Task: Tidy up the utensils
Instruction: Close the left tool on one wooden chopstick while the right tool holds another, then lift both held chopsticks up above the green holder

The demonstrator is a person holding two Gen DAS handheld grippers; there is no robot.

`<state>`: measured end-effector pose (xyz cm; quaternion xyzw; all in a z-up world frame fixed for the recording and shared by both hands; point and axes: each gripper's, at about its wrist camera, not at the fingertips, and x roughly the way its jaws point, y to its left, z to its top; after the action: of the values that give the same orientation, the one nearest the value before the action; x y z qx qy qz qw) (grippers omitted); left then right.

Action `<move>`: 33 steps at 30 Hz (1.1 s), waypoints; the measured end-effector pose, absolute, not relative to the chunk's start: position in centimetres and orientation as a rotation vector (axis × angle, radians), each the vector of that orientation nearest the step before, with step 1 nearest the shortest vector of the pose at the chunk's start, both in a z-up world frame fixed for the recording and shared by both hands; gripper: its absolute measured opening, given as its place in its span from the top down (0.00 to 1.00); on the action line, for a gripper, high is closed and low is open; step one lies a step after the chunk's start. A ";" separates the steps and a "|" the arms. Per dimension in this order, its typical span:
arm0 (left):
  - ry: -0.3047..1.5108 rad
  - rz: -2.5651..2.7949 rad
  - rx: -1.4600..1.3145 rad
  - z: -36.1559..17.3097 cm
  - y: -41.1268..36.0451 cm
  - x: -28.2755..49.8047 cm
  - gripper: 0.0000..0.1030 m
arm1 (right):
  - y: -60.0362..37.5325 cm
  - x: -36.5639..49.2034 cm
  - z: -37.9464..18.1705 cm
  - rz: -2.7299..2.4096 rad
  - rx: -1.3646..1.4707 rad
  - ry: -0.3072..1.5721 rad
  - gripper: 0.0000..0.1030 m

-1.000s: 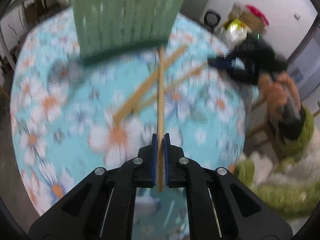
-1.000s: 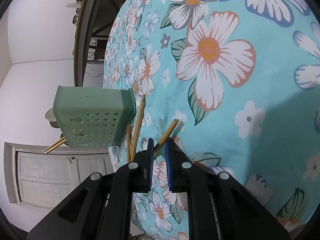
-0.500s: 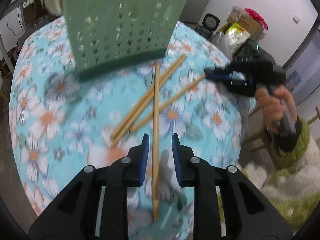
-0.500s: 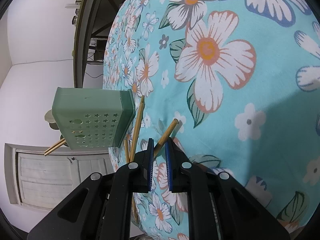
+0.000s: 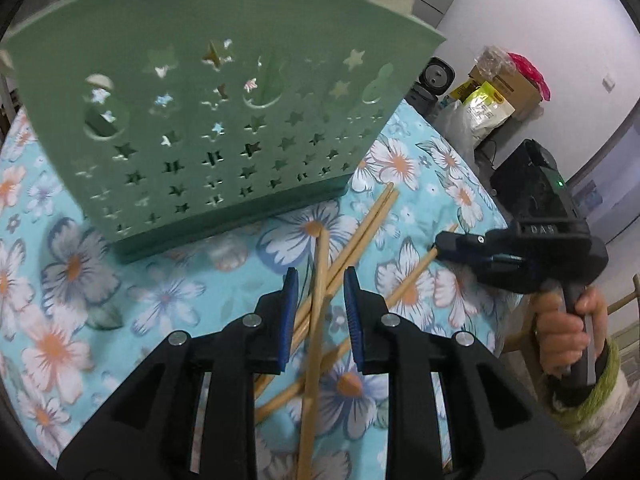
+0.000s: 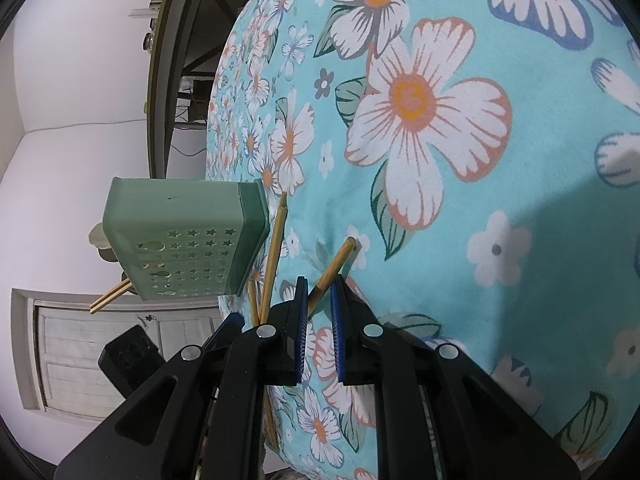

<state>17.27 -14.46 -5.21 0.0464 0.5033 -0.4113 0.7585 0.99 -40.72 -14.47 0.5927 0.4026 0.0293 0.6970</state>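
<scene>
- On the floral tablecloth (image 5: 168, 296), in front of the green star-punched utensil holder (image 5: 208, 128): four loose wooden chopsticks, crossed in a heap.
- Between the left gripper's (image 5: 319, 280) spread fingers: one chopstick (image 5: 316, 320) running lengthwise, touching neither blue pad; jaws wide, holding nothing.
- Under that stick: a pair of chopsticks (image 5: 360, 236) angled toward the holder's right corner, tips just beside its base.
- At the right gripper (image 6: 319, 288), seen from its own camera: fourth chopstick (image 6: 334, 266) passing between narrow-set pads; pinched or only bracketed, cannot tell.
- From the left view: same stick's end meeting the right gripper's tip, contact hidden by the fingers.
- Above the holder's rim: two more chopsticks (image 6: 110, 298) poking out; rest hidden inside.
- Lower ends of the loose sticks: covered by the left gripper body or cut off at the frame edge.
</scene>
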 end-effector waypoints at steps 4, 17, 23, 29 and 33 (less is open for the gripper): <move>1.139 -0.879 0.057 -6.3 -14.7 18.3 0.79 | -40.7 1.1 -14.5 0.068 1.323 0.898 0.89; 1.169 -0.855 0.067 -7.4 -16.6 19.4 0.80 | -40.8 1.4 -14.5 0.071 1.320 0.899 0.90; 1.121 -0.814 0.137 -7.7 -17.7 19.1 0.88 | -40.8 1.4 -14.5 0.071 1.321 0.898 0.90; 1.096 -0.798 0.118 -6.9 -16.8 18.9 0.95 | -40.9 1.5 -14.5 0.071 1.323 0.897 0.90; 1.044 -0.809 0.108 -4.9 -15.7 18.0 0.95 | -40.8 1.6 -14.6 0.068 1.323 0.894 0.90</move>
<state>17.97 -15.69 -4.94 0.0501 0.4847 -0.3754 0.7884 1.57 -40.84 -14.57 0.5932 0.4008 0.0306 0.6976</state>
